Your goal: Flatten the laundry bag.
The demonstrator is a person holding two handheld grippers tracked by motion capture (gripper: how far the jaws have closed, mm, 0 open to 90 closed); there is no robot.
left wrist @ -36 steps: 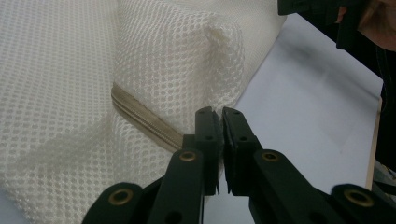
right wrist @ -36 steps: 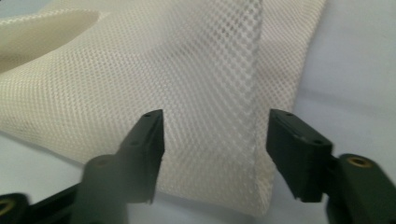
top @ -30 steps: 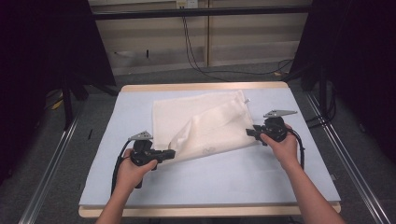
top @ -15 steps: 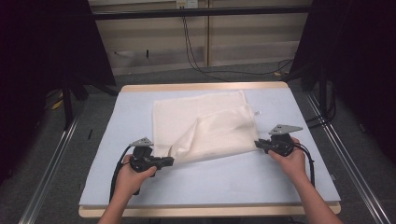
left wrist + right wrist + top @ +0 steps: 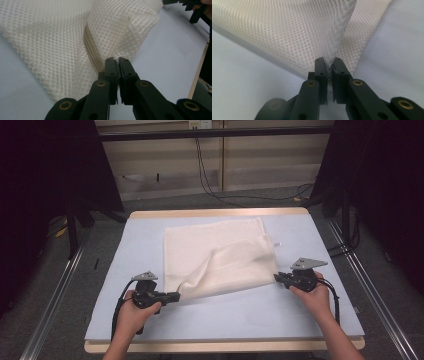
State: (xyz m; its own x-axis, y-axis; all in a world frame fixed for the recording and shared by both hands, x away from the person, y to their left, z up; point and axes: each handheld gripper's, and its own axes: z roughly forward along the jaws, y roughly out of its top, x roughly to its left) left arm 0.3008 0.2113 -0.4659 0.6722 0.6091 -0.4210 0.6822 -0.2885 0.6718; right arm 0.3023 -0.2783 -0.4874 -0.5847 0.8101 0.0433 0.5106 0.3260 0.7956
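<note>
On the pale desk (image 5: 125, 320), the left claw (image 5: 175, 296) pinches the near-left corner of a cream mesh bag (image 5: 220, 255); the right claw (image 5: 278, 278) pinches its near-right edge. Uneven pulling could likely slip the mesh free.

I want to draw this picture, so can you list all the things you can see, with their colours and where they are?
mesh bag: one, cream, on the mat, near edge lifted
zipper: one, beige, along the bag's edge by the left tool
table mat: one, pale blue, covering the tabletop
table: one, light wood rim around the mat
cables: a few, black, on the floor behind the table
left tool: one, black, shut on the bag's near left corner
right tool: one, black, shut on the bag's near right corner
hands: two, holding the tools
</note>
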